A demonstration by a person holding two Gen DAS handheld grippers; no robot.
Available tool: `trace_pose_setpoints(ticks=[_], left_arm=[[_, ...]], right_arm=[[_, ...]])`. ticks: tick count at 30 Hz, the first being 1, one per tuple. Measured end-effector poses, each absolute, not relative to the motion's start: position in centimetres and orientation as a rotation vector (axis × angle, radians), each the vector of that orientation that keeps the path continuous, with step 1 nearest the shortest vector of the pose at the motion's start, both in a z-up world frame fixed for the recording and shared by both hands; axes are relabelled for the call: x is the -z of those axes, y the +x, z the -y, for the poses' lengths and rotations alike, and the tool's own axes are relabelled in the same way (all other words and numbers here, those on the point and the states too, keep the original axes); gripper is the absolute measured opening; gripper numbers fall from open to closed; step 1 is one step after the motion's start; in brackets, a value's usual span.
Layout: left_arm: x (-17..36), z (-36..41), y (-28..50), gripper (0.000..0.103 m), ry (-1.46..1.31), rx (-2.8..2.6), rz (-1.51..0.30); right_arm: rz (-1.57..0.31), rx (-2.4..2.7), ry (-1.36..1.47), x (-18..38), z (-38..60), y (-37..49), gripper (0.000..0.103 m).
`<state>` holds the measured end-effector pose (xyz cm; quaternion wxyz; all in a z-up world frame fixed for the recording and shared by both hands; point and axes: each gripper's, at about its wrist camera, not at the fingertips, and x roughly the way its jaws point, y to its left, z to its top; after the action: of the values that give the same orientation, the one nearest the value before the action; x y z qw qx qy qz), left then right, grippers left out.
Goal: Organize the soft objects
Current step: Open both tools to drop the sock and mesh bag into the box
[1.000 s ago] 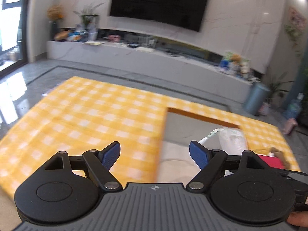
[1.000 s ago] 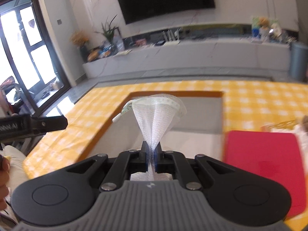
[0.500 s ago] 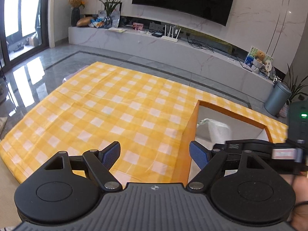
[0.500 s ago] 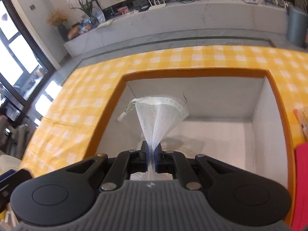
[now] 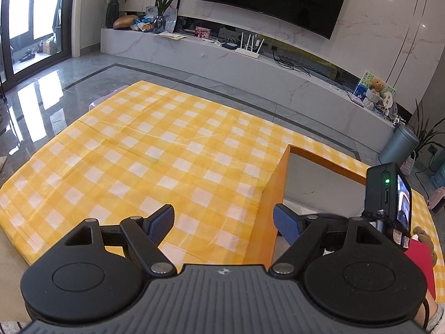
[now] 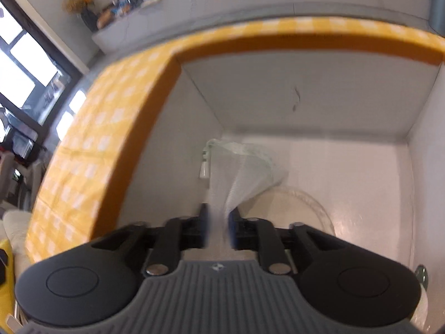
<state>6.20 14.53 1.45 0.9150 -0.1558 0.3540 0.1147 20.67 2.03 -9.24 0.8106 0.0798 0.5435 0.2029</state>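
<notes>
Left wrist view: left gripper (image 5: 224, 222) hangs over the yellow checked cloth (image 5: 133, 150), jaws spread wide w/ nothing between them. The orange box (image 5: 271, 194) sits just to its right, white inside. The right-hand rig's camera block (image 5: 389, 192) shows past the box edge, low over the opening. A red thing (image 5: 420, 258) lies at the far right edge; can't tell what it is.

Right wrist view (blurred): right gripper (image 6: 218, 222) points down into the box, whose orange rim (image 6: 278, 43) frames the shot. Its jaws have just been opening; the white mesh bag (image 6: 242, 172) hangs between them, the pads seemingly no longer pinching it, its mouth end draped toward the box floor by the left wall.

Risks, as a judgement:
- Mesh could snag on a pad and ride back up w/ the gripper if it pulls out before the netting drops free.
- Bag could land crumpled against the wall, eating room for later soft items.
- A clear round thing (image 6: 306, 203) lies on the floor under it; bag may cover it.
</notes>
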Motion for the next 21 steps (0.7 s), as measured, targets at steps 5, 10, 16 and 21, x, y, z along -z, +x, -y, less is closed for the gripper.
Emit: trace_pose_setpoints(ticks=[5, 10, 16, 21], left_arm=[[-1.9, -14.0, 6.1, 0.094, -0.306, -0.211, -0.715], [-2.9, -13.3, 5.8, 0.094, -0.288, -0.203, -0.679], [-4.2, -12.5, 4.8, 0.094, -0.291, -0.181, -0.599], [-5.5, -9.9, 4.1, 0.094, -0.229, -0.101, -0.500]], right_arm=[[-1.103, -0.421, 0.031, 8.0, -1.9, 19.4, 0.076], [-0.998, -0.445, -0.028, 5.0, -0.9, 18.3, 0.097], [-0.849, -0.488, 0.015, 0.0, 1.6, 16.2, 0.100], [-0.663, -0.514, -0.107, -3.6, 3.2, 13.9, 0.100]])
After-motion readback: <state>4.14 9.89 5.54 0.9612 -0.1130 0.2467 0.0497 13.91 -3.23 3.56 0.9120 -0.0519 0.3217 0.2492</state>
